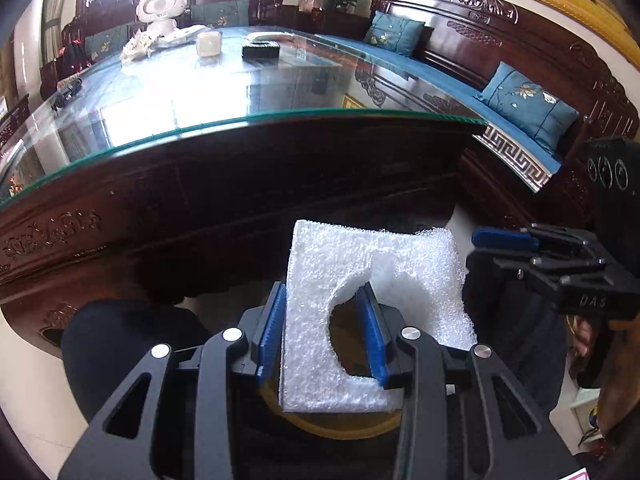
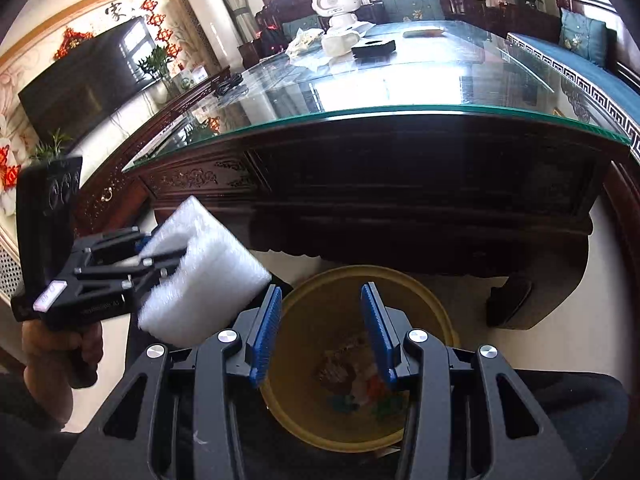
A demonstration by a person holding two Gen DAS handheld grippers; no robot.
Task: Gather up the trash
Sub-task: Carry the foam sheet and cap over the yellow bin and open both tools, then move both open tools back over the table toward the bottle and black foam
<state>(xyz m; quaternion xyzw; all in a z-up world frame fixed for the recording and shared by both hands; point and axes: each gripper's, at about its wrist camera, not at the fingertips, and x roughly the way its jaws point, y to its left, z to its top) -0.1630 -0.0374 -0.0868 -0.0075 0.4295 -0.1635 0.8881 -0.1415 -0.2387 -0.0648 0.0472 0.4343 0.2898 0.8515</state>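
Observation:
My left gripper (image 1: 322, 292) is shut on a white foam slab (image 1: 320, 264) with a round hole; one blue pad sits on the slab's outer edge and the other goes through the hole. The slab hangs over a yellow bin (image 1: 340, 428) on the floor. In the right wrist view the same foam slab (image 2: 216, 272) sits in my left gripper (image 2: 176, 256) at the left. My right gripper (image 2: 320, 294) is open above the yellow bin (image 2: 436, 312), with nothing between its pads. Mixed scraps (image 2: 352, 372) lie at the bin's bottom.
A dark carved table with a glass top (image 1: 240, 92) stands just beyond the bin. On it are a white toy robot (image 1: 160, 8), crumpled paper (image 1: 138, 46), a white cup (image 1: 209, 43) and a black box (image 1: 260, 50). A bench with blue cushions (image 1: 528, 104) runs along the right.

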